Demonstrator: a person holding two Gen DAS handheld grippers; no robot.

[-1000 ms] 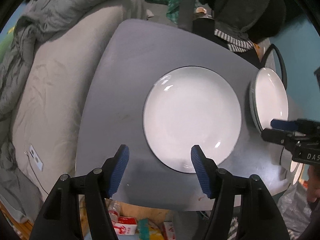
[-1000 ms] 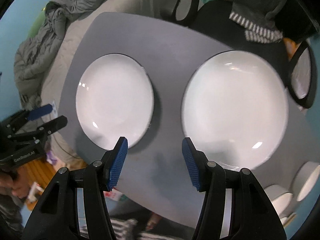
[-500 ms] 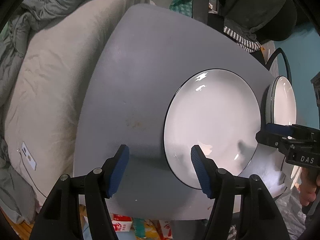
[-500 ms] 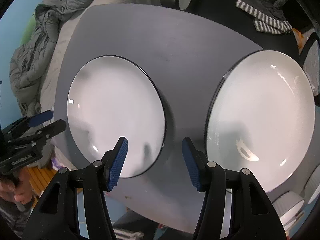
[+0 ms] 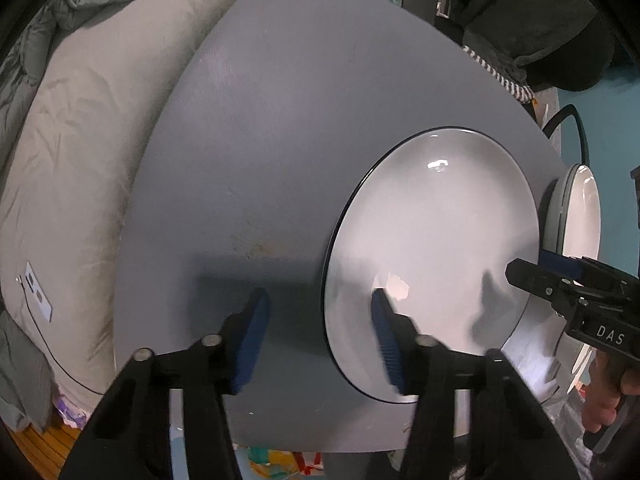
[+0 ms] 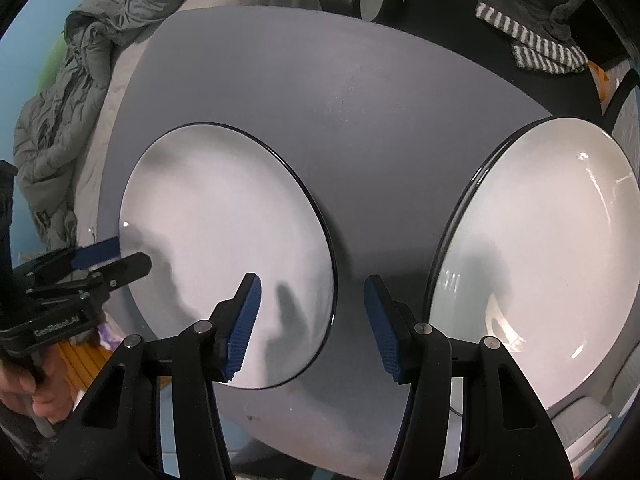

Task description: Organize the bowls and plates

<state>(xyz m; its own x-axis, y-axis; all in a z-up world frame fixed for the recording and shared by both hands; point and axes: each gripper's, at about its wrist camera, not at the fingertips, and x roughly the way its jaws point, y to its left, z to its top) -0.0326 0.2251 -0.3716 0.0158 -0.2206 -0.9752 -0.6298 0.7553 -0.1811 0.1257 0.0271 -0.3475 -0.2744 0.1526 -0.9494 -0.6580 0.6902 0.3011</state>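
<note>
left hand-held gripper (image 5: pixel 320 336) straddled the single plate (image 5: pixel 436 248)'s outer rim near the counter (image 5: pixel 280 120)'s near edge, jaws closing, not yet pinching. right hand-held gripper (image 6: pixel 312 320) hung open over its inner rim, holding nothing; plate stack (image 6: pixel 536 264) sat at the counter's right edge, likely destination.

Showing round glossy white ceramic plate (image 5: pixel 436 240) with thin black rim on matte grey tabletop (image 5: pixel 280 120). Displaying blue ribbed pads (image 6: pixel 244 320) on black plastic gripper fingers. Showing grey-and-white striped knitted cloth (image 6: pixel 532 40), crumpled grey quilt (image 6: pixel 68 92), beige cushion (image 5: pixel 80 140).
</note>
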